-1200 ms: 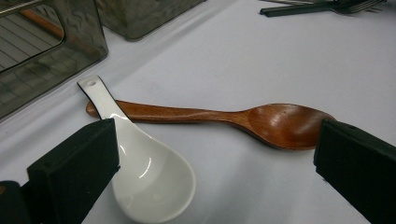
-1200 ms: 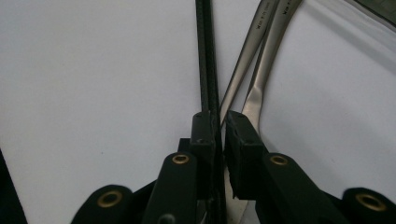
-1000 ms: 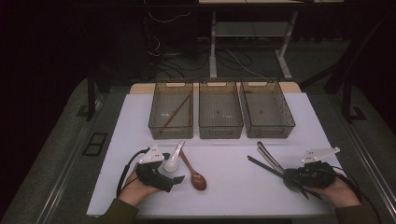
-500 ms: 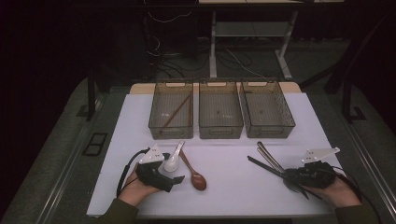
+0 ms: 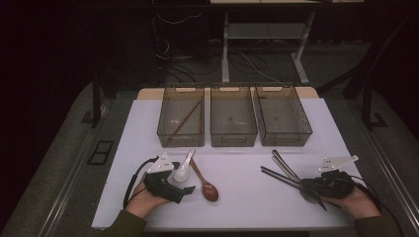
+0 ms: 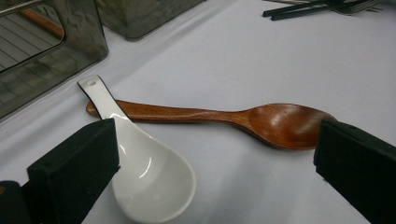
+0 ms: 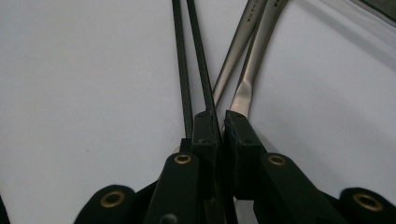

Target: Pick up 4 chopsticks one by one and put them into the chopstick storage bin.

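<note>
Between the left gripper's [image 6: 215, 172] black jaws lie a glossy white spoon [image 6: 149, 179] and a reddish-brown wooden spoon [image 6: 224, 119]. Beyond the right gripper [image 7: 219, 122], black chopsticks [image 7: 184, 70] and silver cutlery [image 7: 254, 51] cross a white table [image 7: 84, 93].

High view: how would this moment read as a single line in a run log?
left gripper: open over white spoon, wooden spoon | right gripper: shut at black chopsticks, metal cutlery | left bin: one stick
</note>
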